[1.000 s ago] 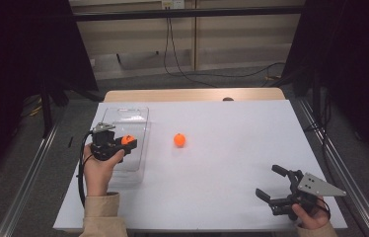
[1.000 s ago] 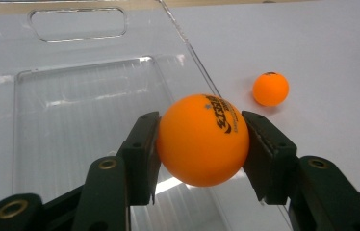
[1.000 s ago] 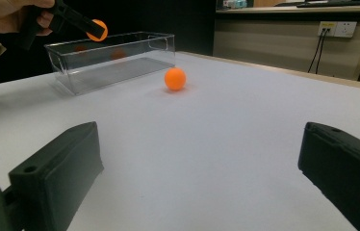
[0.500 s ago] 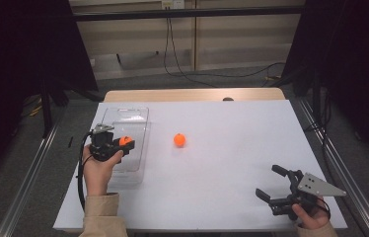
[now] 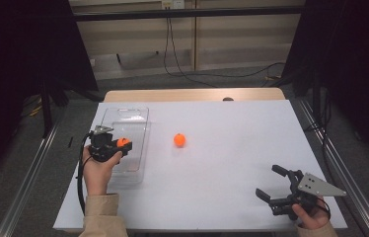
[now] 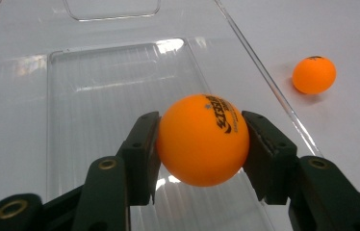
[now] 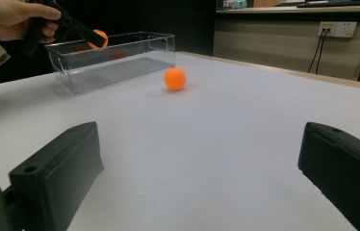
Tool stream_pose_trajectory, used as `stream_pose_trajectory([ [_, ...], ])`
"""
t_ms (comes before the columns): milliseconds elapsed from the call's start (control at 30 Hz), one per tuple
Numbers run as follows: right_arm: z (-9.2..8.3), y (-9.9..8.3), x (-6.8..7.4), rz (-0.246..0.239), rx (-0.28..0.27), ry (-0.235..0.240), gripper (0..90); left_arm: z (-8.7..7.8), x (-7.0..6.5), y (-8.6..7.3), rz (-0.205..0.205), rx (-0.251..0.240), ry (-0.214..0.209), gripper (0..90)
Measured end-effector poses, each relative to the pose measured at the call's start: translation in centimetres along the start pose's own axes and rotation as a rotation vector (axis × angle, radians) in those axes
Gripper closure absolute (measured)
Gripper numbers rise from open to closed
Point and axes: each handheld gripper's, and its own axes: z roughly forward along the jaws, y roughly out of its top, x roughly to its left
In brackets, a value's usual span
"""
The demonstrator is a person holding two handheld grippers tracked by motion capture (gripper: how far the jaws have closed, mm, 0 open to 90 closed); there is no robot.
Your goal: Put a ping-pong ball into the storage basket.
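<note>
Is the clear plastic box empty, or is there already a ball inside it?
Empty: the clear box shows a bare floor; one ball is held above it in the left gripper, another ball lies outside.

Overall light: even and soft from overhead; the white counter [image 5: 232, 148] is bright, while the room to either side of it falls into deep black.
Shadows: faint; a small soft one sits under the loose ball [image 6: 314, 74], up and to the right of the left tongs [image 6: 201, 144].
Glare: white streaks on the clear box [image 6: 96, 96] just behind the left tongs, and a small highlight on the held ball [image 6: 202, 139].
Focus: the held ball's print is crisp; the right tongs [image 7: 202, 192] are blurred in the foreground of their own view.
Grain: the high view is slightly soft, with fine detail lost.
</note>
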Motion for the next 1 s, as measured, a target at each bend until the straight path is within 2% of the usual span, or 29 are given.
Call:
stream_pose_trajectory([
  [367, -0.02, 0.00, -0.01, -0.001, 0.000, 0.000, 1.3, 0.36, 0.32, -0.35, -0.007, 0.009, 0.024, 50.7],
  [767, -0.04, 0.01, 0.02, 0.004, -0.002, 0.001, 1.3, 0.48, 0.44, -0.49, 0.012, 0.021, 0.048, 50.2],
  [1000, -0.03, 0.01, 0.03, 0.004, -0.003, 0.002, 1.3, 0.44, 0.38, -0.49, 0.000, 0.016, 0.055, 47.1],
])
